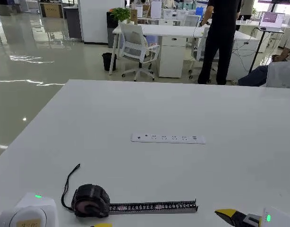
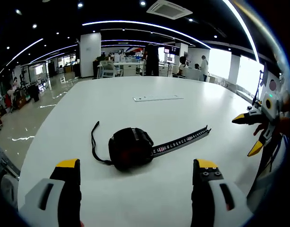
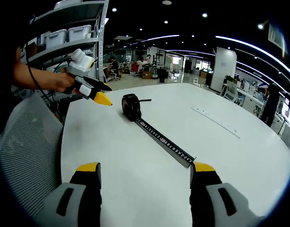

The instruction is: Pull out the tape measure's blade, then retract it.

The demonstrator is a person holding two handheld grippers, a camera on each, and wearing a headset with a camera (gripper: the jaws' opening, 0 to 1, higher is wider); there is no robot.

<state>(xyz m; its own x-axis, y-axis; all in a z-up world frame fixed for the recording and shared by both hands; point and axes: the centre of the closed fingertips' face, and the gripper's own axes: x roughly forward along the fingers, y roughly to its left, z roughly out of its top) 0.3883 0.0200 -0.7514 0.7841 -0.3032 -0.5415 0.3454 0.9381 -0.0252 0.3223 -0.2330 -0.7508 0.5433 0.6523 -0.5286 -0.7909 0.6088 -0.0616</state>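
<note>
**Send the blade back in slowly**

The tape measure (image 1: 90,201) rests on the white surface (image 1: 206,109), close to the near edge. Its blade (image 1: 154,206) is pulled out and points to the right. The left hand-held gripper (image 2: 137,164) is wide apart in front of the case and holds nothing. The right hand-held gripper (image 3: 146,166) is wide apart too, near the blade's tip. The next job looks like sending the blade back in. Hold the case steady, pinch the tip, and guide it in slowly so it does not snap. Keep the black strap (image 1: 67,182) out of the way.

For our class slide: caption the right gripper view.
Open right gripper faces a black tape measure, blade extended across the white table.
</note>
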